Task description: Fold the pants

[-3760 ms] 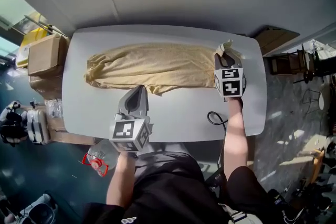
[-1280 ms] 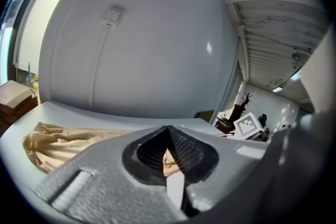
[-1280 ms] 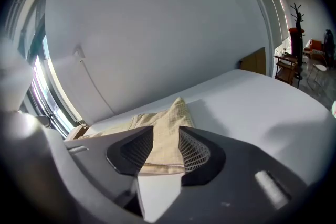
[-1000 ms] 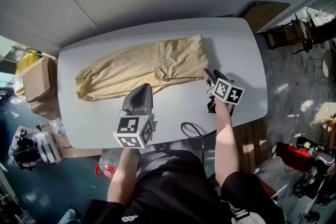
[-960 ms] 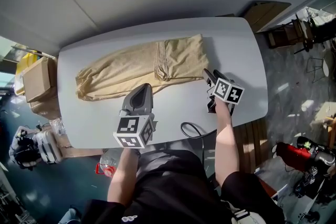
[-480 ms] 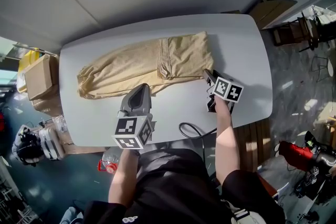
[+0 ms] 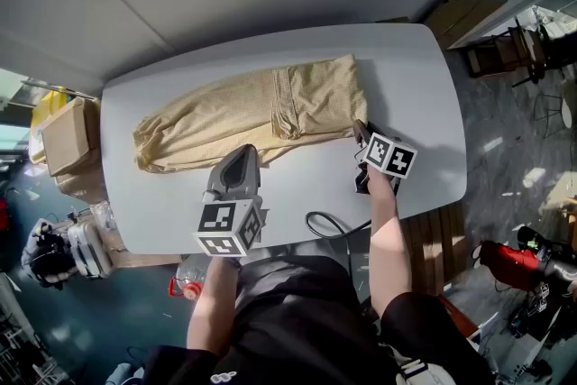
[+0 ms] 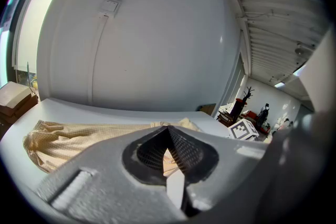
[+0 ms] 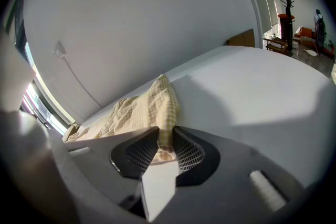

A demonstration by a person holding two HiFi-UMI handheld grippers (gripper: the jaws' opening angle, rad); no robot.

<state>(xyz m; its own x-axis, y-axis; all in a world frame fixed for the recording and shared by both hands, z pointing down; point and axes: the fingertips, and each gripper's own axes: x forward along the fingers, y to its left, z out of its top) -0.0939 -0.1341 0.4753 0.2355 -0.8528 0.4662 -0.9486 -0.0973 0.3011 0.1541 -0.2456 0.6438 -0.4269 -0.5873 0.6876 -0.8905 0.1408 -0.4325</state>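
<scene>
Head view: the pants point(image 7: 261, 113) lie partly folded along the far half of the table point(image 7: 424, 86). My left gripper point(image 7: 239, 160) hangs over the table's near middle, and my right gripper point(image 7: 361, 132) is toward the table's right end. Left gripper view: the jaws meet at the tips with nothing between them. Right gripper view: the jaws, which have just been closing, pinch a fold of the pants' cloth just above the table.

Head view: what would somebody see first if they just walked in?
The yellow pants stand out, spread along the pale table with their right end folded over. At that folded end's near corner the right gripper has just been closing its jaws and pinches the cloth. The left gripper hovers shut and empty by the pants' near edge.
</scene>
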